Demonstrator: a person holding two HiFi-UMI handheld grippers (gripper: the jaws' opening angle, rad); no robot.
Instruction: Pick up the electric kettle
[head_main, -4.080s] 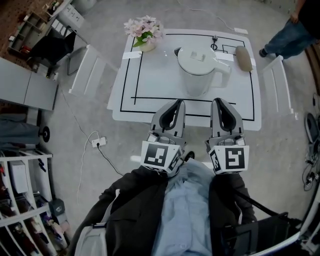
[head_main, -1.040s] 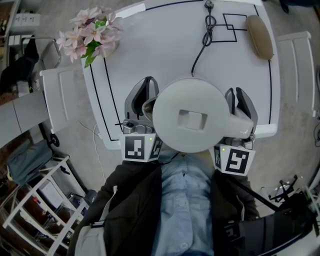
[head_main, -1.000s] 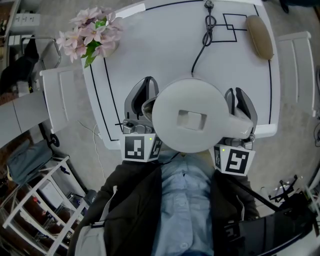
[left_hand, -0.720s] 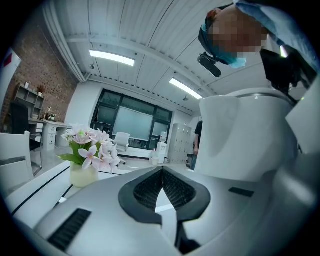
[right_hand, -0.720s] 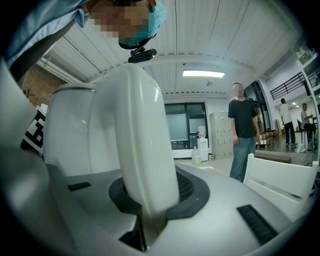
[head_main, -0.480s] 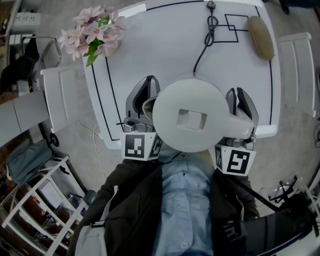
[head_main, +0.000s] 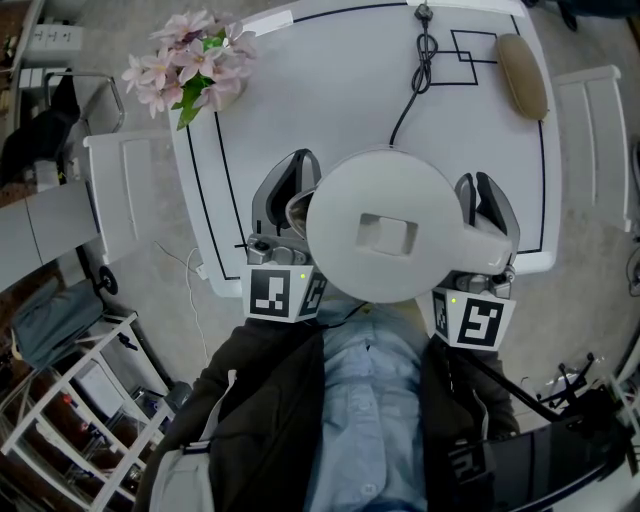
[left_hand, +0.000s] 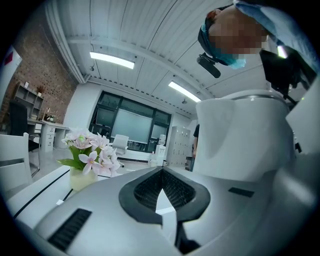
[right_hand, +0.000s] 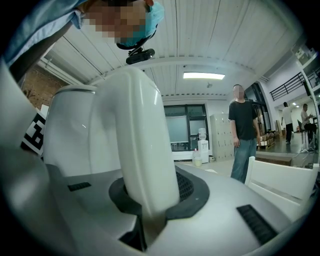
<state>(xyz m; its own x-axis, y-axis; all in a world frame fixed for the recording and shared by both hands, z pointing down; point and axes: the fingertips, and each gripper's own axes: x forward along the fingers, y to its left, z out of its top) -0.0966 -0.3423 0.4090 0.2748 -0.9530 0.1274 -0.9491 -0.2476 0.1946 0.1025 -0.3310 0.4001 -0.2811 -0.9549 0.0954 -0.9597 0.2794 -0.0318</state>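
Lifted close above the near edge of the white table (head_main: 300, 120), bare tabletop beyond: the electric kettle (head_main: 385, 230), handle clamped in the right gripper (head_main: 487, 190), left gripper (head_main: 297, 163) pinched together on nothing beside the spout. Hardly shifted from half a second ago, though gone from its earlier mid-table spot. Well apart toward the far edge: flowers (head_main: 190, 70), a trailing power cord (head_main: 415, 75), a tan oblong pad (head_main: 522, 60).

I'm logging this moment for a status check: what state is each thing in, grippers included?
electric kettle: upright, lid closed, held by its handle.
right gripper: shut on the handle.
left gripper: shut, empty, beside the electric kettle.
power cord: lying loose on the table, plug end resting there.
flowers: upright in their vase.
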